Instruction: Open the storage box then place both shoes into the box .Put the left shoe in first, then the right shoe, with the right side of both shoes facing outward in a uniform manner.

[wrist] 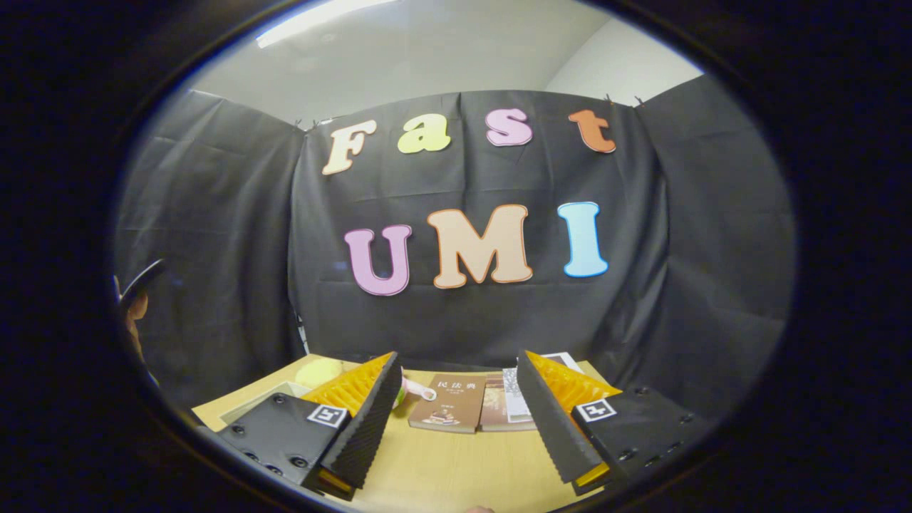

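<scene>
My gripper (459, 388) is held level above a wooden table (449, 470), its two fingers spread wide with nothing between them. Beyond the fingers, at the far side of the table, lie a brown book (449, 404) and a second book or booklet (507, 406) beside it. A small pale object with a pink part (418, 390) pokes out from behind the left finger. No shoe or storage box can be made out; the fingers hide the table to either side.
A pale tray-like thing (265, 401) and a yellowish round object (318, 370) sit left of the left finger. Black cloth walls close the table at the back and both sides. A person's hand (135, 313) holding a dark item shows at the far left.
</scene>
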The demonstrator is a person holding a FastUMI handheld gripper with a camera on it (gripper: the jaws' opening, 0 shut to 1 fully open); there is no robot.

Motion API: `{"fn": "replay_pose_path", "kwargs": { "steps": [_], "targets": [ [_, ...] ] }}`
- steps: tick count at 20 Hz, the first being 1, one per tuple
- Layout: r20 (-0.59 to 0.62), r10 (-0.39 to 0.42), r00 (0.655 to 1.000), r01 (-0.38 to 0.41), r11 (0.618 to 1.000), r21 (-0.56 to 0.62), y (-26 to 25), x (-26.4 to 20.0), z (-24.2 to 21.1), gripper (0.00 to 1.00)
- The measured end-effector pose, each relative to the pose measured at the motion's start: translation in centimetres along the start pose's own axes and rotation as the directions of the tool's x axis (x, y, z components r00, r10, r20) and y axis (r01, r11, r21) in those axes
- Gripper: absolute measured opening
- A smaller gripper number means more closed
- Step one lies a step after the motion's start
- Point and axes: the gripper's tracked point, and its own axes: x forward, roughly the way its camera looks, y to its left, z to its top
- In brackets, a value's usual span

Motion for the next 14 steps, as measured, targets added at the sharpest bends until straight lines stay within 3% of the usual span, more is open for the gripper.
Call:
{"fn": "replay_pose_path", "kwargs": {
  "steps": [14],
  "targets": [
    [0.037,-0.005,0.999,0.005,1.000,-0.006,0.3,-0.6,1.2,1.00]
  ]
}}
